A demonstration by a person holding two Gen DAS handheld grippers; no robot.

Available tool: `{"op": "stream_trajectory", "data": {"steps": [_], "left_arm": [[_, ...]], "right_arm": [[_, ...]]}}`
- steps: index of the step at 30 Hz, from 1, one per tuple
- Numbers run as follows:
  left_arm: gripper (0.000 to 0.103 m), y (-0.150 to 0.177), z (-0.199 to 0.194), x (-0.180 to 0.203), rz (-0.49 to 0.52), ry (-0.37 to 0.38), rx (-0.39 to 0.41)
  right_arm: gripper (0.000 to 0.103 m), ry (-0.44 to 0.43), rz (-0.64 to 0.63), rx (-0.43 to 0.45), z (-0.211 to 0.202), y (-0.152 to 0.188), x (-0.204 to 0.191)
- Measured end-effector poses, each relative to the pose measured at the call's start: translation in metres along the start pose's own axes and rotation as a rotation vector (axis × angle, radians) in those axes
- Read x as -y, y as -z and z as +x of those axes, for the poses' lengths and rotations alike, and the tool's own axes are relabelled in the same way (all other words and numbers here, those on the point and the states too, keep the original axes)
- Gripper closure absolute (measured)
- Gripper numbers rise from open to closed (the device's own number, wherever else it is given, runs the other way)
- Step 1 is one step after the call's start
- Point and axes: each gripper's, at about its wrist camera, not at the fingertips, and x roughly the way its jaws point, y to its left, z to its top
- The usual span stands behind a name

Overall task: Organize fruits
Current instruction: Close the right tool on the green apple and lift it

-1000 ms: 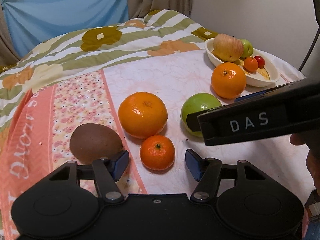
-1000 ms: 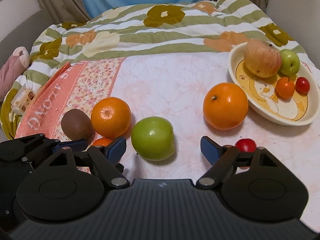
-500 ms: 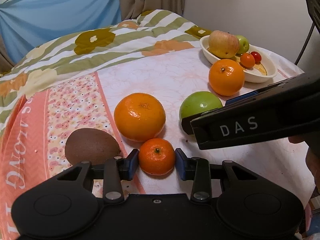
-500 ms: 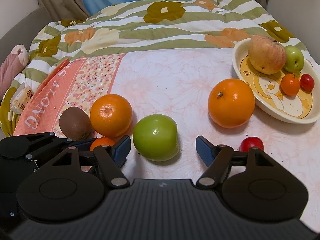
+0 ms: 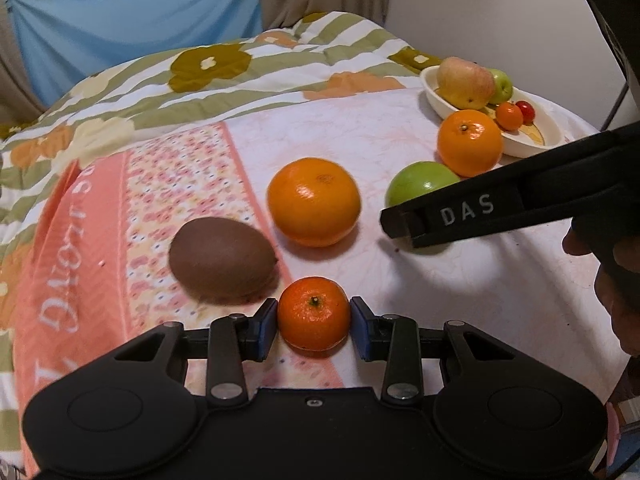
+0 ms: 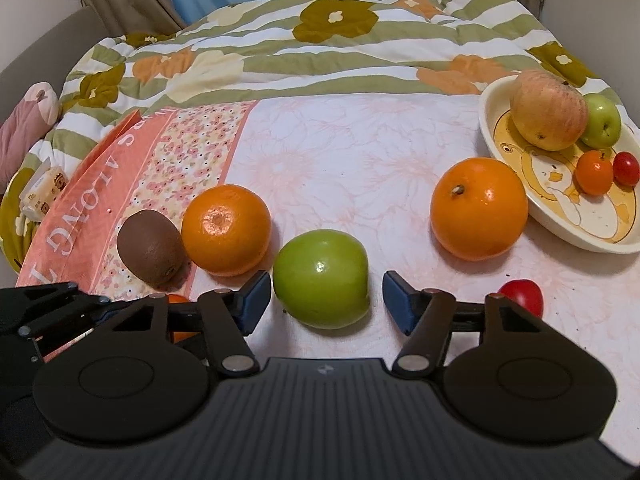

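My left gripper (image 5: 314,322) is shut on a small mandarin (image 5: 314,312), both blue pads pressed on its sides. A brown kiwi (image 5: 222,260) lies just left of it and a large orange (image 5: 314,202) beyond. In the right wrist view my right gripper (image 6: 324,300) straddles a green apple (image 6: 320,280); its jaws are closing, the left pad nearly at the apple, the right pad a small gap away. A second orange (image 6: 480,208) sits further right, next to a cream bowl (image 6: 560,224) that holds an apple, a small green apple and two small fruits.
A small red fruit (image 6: 522,294) lies behind the right gripper's right finger. The fruits rest on a patterned bedcover (image 6: 340,152); a folded striped quilt (image 6: 320,48) rises behind. A hand (image 5: 616,276) holds the right gripper at the right edge of the left wrist view.
The left gripper closed onto the small mandarin and stayed shut on it. The right gripper's fingers drew in around the green apple.
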Motion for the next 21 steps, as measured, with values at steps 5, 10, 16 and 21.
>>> {"op": "stream_trajectory", "data": {"steps": [5,10,16,21], "left_arm": [[0.061,0.002,-0.003,-0.008,-0.033,-0.025,-0.005],[0.061,0.001,-0.006,-0.011,-0.052,-0.039,-0.001],[0.061,-0.005,-0.013,-0.009,-0.068,-0.058,0.011],[0.061,-0.011,-0.023,-0.005,-0.082,-0.071,0.029]], "right_arm": [[0.037,-0.002,-0.015,-0.004,0.003,-0.001,-0.002],[0.039,-0.018,-0.013,0.013,-0.001,-0.002,-0.001],[0.039,-0.032,-0.019,0.014,-0.007,-0.001,0.003],[0.039,-0.049,-0.02,0.031,-0.019,-0.003,0.008]]}}
